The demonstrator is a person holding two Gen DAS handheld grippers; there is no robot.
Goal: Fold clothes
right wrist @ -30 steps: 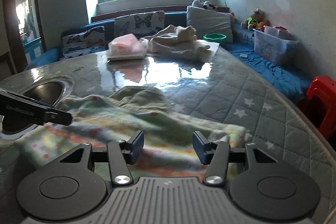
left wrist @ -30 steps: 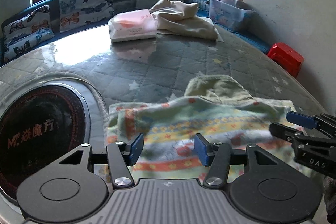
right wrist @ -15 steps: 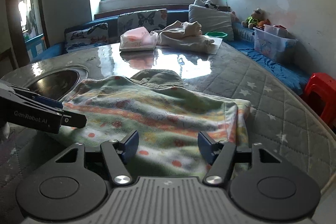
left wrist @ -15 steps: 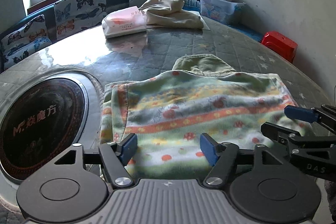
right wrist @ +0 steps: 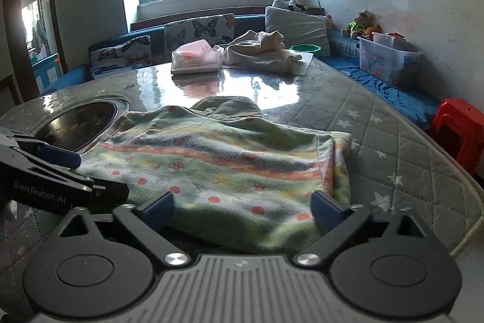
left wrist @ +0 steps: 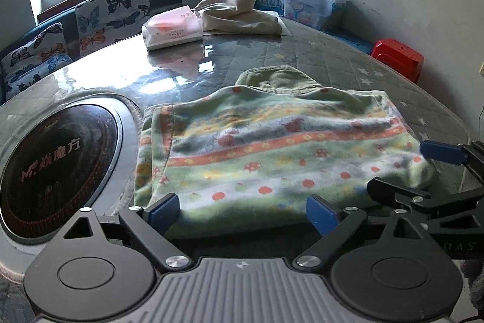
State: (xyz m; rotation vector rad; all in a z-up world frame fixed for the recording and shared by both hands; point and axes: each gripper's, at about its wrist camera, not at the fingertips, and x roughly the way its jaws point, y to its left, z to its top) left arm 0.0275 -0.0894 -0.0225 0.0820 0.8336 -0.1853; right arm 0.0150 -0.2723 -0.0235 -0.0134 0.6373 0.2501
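- One green fleece garment with orange stripes and red dots (left wrist: 272, 147) lies flat on the quilted grey table (left wrist: 317, 56), beside the round black cooktop (left wrist: 57, 162).
- Two grippers sit low at its near hem, side by side: left gripper (left wrist: 242, 212) and right gripper (right wrist: 242, 209), both spread wide, holding nothing.
- One beige garment (left wrist: 239, 14) and one pink packet (left wrist: 172, 28) lie far across.
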